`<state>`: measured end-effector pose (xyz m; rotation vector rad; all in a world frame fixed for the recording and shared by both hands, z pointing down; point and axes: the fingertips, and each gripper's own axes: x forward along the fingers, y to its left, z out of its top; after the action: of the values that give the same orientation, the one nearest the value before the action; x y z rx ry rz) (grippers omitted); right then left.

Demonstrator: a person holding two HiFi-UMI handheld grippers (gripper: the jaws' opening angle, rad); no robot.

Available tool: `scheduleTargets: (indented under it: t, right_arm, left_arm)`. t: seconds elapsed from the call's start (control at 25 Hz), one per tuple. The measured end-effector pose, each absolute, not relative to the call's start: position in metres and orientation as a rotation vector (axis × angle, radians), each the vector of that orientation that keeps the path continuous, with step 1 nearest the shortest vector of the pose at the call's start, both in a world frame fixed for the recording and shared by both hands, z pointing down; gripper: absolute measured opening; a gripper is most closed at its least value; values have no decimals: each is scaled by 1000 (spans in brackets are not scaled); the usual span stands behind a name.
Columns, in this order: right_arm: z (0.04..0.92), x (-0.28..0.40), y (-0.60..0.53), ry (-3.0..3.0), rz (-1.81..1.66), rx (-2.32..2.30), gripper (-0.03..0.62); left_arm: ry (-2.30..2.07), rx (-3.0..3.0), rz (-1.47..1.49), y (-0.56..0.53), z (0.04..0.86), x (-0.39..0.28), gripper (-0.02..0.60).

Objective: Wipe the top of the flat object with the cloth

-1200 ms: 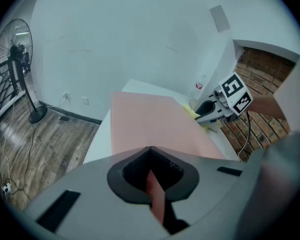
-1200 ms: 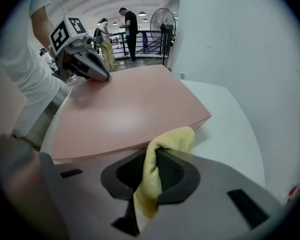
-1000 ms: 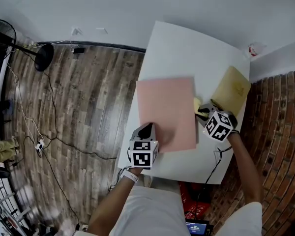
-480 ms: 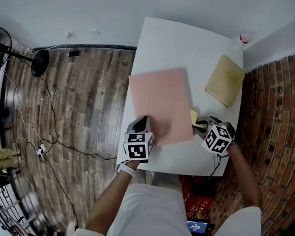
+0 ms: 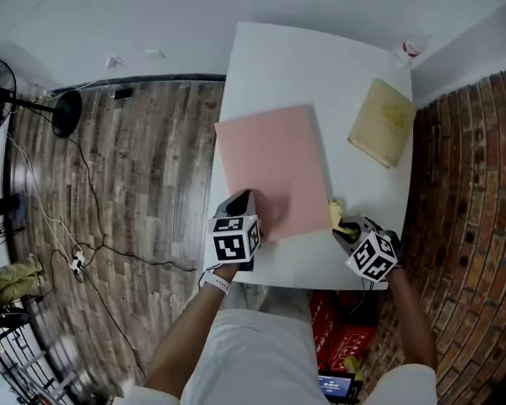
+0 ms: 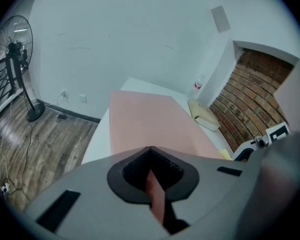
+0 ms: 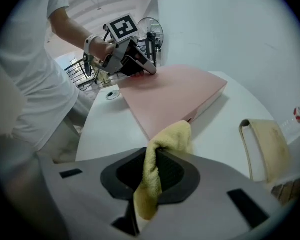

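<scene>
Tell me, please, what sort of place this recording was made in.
Probably an indoor room used as a work space, though I can't tell if it is a home or a lab: a white table stands against a plain white wall, on a wood-plank floor with a standing fan, beside a brick wall.

yellow cloth (image 7: 162, 154), pink flat object (image 5: 274, 171), white table (image 5: 320, 66)

White desk (image 5: 354, 66), 3 things on it. Pink flat board (image 5: 274, 163) lies flat left of middle, reaching the desk's left edge. Tan pad (image 5: 383, 121) far right, apart from the board. Small white-red item (image 5: 407, 49) at the far right corner.
</scene>
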<state>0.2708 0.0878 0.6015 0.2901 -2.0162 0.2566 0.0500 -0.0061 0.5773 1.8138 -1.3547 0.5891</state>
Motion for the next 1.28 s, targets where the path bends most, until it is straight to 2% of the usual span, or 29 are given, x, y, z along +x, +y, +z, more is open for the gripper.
scheduleTargets:
  t: [0.76,1.28]
  right_arm:
    - [601,225,139,-2042,417,547,61]
    - [599,109,164,-2191,408,459,61]
  left_arm:
    - [-1172,1846,592,-1,578,53,18]
    - [-1030,1891,588,4,577,61,18]
